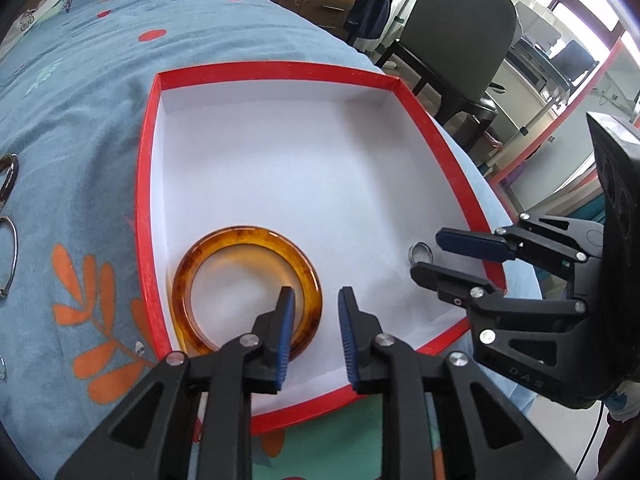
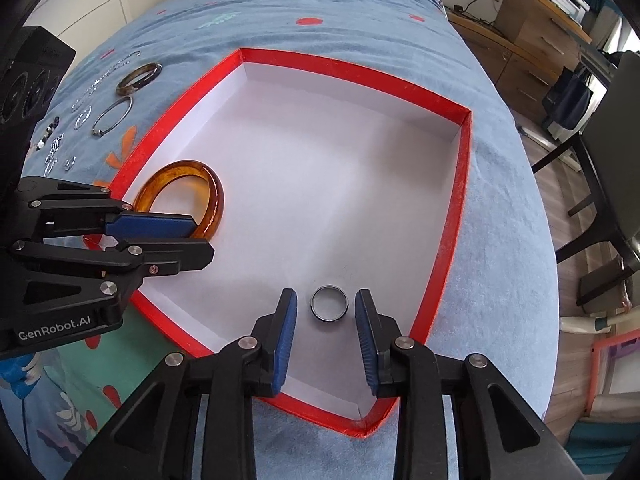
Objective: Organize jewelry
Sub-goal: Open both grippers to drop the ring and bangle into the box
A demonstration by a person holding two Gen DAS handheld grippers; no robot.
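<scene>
A shallow box with a red rim (image 1: 280, 68) (image 2: 352, 66) and a white floor lies on the blue patterned cloth. An amber bangle (image 1: 240, 236) (image 2: 180, 170) rests flat in its near left corner. My left gripper (image 1: 316, 296) (image 2: 202, 238) is open astride the bangle's rim, one finger inside the ring and one outside, pads off it. A small dark metal ring (image 2: 330, 304) (image 1: 412, 254) lies on the box floor near the right wall. It sits between the fingers of my open right gripper (image 2: 326, 296) (image 1: 426, 254), and neither pad touches it.
More jewelry lies on the cloth left of the box: a dark bangle (image 2: 138, 78) (image 1: 8, 176), a thin silver bangle (image 2: 114, 114) (image 1: 10, 256), chains (image 2: 104, 76) and small pieces (image 2: 56, 144). Past the cloth's right edge stand a dark chair (image 1: 460, 40) (image 2: 616, 140) and wooden drawers (image 2: 536, 40).
</scene>
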